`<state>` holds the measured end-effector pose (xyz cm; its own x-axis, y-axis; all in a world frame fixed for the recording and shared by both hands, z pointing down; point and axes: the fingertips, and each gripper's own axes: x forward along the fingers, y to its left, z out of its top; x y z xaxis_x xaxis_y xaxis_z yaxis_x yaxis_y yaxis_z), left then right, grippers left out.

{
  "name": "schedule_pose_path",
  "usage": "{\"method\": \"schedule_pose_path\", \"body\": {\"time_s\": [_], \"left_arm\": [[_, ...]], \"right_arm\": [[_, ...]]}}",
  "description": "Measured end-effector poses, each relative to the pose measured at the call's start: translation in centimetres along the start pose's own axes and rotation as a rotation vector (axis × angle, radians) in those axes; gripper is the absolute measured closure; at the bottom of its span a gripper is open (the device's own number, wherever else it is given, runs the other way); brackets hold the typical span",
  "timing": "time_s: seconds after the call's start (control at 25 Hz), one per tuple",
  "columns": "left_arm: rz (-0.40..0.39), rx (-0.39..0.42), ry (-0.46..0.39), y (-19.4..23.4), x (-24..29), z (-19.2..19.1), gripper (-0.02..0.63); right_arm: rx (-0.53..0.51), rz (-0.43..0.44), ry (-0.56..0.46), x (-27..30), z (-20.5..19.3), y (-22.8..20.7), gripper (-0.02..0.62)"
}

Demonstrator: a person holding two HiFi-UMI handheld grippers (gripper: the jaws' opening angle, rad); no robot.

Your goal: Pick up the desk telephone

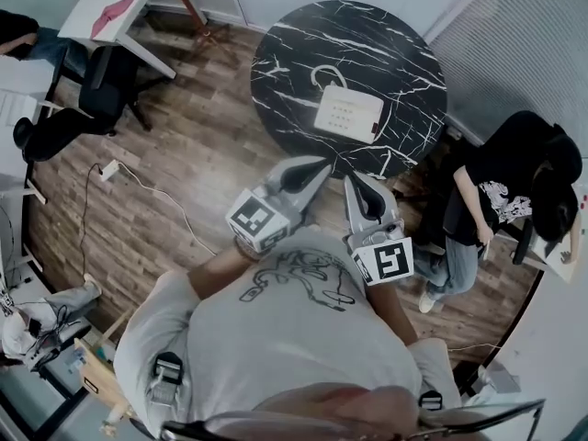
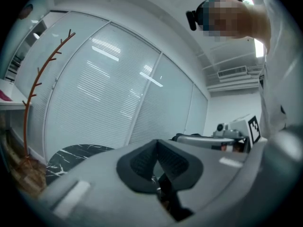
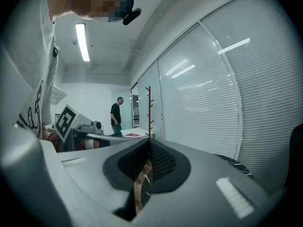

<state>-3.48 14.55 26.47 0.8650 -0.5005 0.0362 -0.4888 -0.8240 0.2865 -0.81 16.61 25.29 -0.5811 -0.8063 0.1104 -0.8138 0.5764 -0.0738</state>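
A white desk telephone (image 1: 348, 113) lies on the round black marble table (image 1: 285, 53) in the head view, its coiled cord looping beyond it. My left gripper (image 1: 317, 165) hangs shut just short of the table's near edge, below and left of the phone. My right gripper (image 1: 353, 181) is shut too, beside it and nearer to me. Neither holds anything. In the left gripper view the left gripper (image 2: 157, 143) has its jaws pressed together, with a slice of the table (image 2: 75, 155) past them. The right gripper (image 3: 149, 144) is likewise shut in its own view; the phone is hidden there.
A seated person in black (image 1: 514, 182) is right of the table. An office chair (image 1: 96, 95) and a white desk (image 1: 119, 7) stand at the upper left. A cable (image 1: 156, 196) runs over the wooden floor. A coat stand (image 2: 40, 79) and glass walls with blinds lie ahead.
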Motion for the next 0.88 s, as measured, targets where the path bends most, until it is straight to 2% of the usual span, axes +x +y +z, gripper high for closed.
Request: {"method": "schedule_pose_path", "body": {"time_s": [0.44, 0.88], "left_arm": [[-0.025, -0.011, 0.016, 10.0, 5.2, 3.5, 0.604], [-0.077, -0.026, 0.055, 16.3, 8.6, 4.2, 0.604]], "right_arm": [[-0.01, -0.016, 0.015, 10.2, 2.3, -5.8, 0.589], [0.01, -0.066, 0.035, 16.3, 2.2, -9.7, 0.589]]}}
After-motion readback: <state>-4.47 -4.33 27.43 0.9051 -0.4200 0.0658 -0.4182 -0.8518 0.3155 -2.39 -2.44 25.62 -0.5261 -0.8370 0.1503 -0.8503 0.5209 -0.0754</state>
